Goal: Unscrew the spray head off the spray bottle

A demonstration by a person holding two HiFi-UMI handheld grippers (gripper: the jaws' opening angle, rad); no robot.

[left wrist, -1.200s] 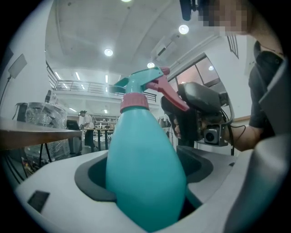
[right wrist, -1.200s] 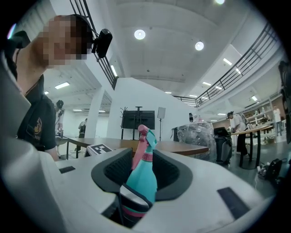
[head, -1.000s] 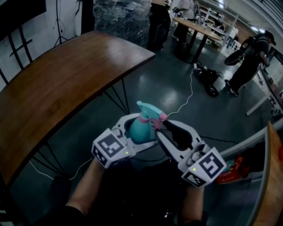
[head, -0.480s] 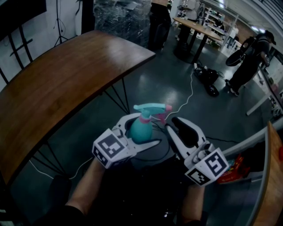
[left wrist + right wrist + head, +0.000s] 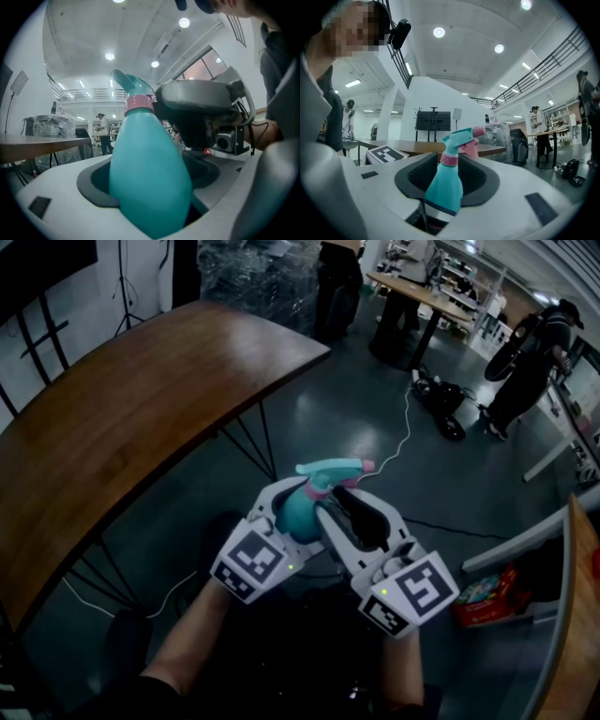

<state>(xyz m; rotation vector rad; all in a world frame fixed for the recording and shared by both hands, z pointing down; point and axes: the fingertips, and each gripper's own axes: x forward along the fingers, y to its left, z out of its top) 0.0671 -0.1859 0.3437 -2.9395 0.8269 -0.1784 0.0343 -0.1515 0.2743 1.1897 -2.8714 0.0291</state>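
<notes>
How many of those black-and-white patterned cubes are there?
2: left cube on the left gripper, right cube on the right gripper, both low in the head view. None seems hidden.

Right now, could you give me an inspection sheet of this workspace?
Surface: wooden table, nothing seen on it; the work is held in mid-air beside it.
Job's things: teal spray bottle, spray head on top.
Clutter: colourful packet at lower right.
Grippers: left gripper clamps the bottle's body; right gripper open, jaws have just been closing, bottle's neck between them.
Cables: white cable across the floor to black gear.
Surroundings: person standing, wrapped pallet.
</notes>
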